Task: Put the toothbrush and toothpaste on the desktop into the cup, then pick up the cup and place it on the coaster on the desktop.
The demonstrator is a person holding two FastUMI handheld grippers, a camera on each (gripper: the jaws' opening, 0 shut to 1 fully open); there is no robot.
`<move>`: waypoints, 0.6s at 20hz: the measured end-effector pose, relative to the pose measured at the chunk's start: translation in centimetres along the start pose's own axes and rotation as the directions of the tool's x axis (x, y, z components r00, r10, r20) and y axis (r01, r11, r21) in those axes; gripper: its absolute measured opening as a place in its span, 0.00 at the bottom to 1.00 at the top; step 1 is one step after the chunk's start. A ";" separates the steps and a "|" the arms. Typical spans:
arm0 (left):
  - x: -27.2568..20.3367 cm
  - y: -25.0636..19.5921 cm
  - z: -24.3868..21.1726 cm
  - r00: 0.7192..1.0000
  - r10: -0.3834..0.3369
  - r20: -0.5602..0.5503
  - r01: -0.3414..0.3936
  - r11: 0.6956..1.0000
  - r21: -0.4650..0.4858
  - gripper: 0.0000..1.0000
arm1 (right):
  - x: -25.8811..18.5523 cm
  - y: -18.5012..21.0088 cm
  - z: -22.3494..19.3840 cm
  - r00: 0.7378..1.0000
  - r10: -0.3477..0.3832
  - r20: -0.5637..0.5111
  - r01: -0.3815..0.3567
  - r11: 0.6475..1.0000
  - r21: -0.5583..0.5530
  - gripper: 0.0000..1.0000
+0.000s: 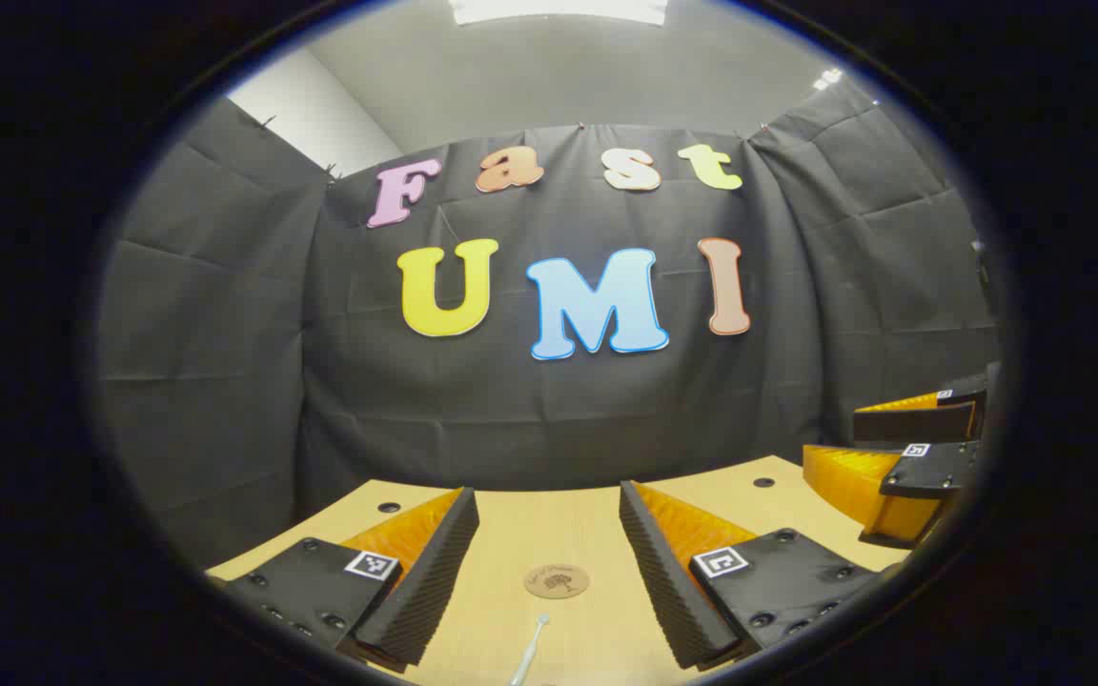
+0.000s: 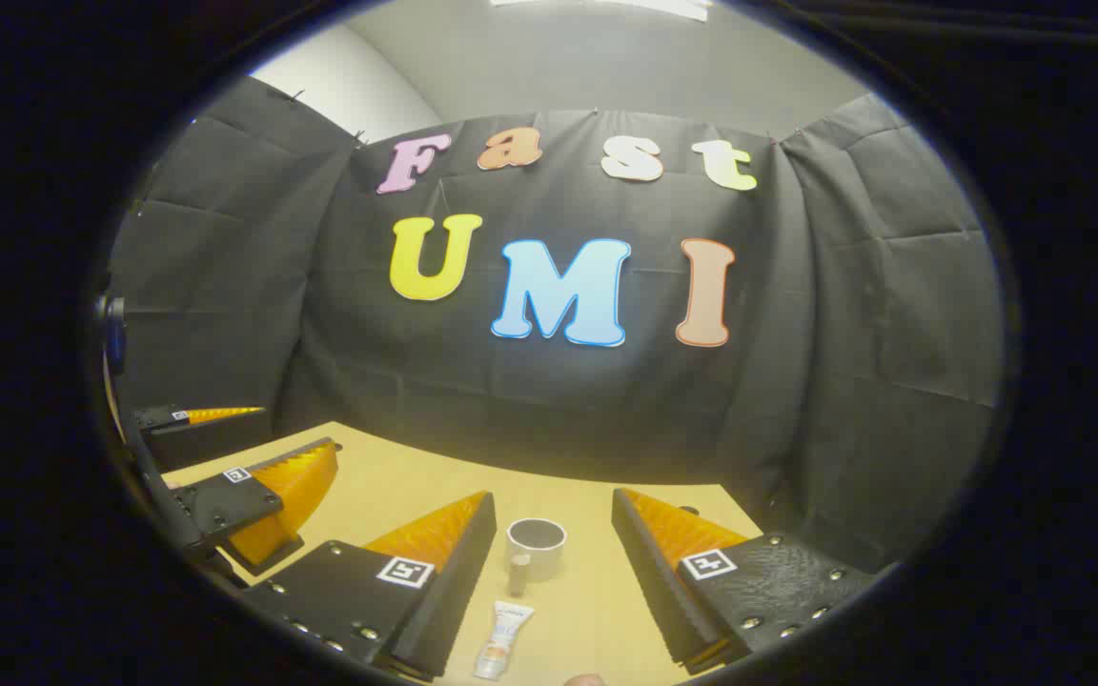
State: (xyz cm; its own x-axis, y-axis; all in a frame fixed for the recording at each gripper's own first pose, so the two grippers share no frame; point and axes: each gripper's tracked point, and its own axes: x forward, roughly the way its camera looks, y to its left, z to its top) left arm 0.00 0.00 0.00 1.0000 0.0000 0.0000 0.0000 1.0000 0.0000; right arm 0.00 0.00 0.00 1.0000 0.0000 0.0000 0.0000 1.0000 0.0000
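Both grippers gape wide with nothing held, left gripper (image 1: 549,562) above thin white toothbrush (image 1: 530,648), right gripper (image 2: 554,562) above white toothpaste tube (image 2: 503,640); slim brush may slip a careless pinch.

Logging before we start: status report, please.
Left gripper and right gripper jaws open, empty. White toothbrush, toothpaste tube on desk; grey cup empty; round cork coaster bare. Nothing blocking.

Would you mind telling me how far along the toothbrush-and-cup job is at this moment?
Nothing looks done yet. The toothbrush lies on the desk near the bare coaster, between the open left claw. The toothpaste lies in front of the cup, between the open right claw. Neither claw holds anything. Left: both items into the cup, then the cup onto the coaster.
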 end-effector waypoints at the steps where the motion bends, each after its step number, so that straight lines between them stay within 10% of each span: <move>1: 0.0 -0.2 0.1 1.000 -0.005 -0.002 0.005 1.000 -0.003 0.94 | 0.0 0.1 0.1 1.000 0.003 -0.001 -0.003 1.000 0.001 0.79; 12: -0.1 -0.7 -1.1 0.998 -0.039 -0.042 0.037 0.998 -0.040 0.94 | -0.2 0.0 -1.5 0.998 0.010 -0.067 -0.008 1.000 0.021 0.79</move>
State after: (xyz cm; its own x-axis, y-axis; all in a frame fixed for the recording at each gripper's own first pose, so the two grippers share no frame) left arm -0.10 -0.65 -1.06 0.9984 -0.0389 -0.0421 0.0372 0.9985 -0.0403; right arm -0.20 0.01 -1.49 0.9977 0.0098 -0.0671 -0.0084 0.9997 0.0208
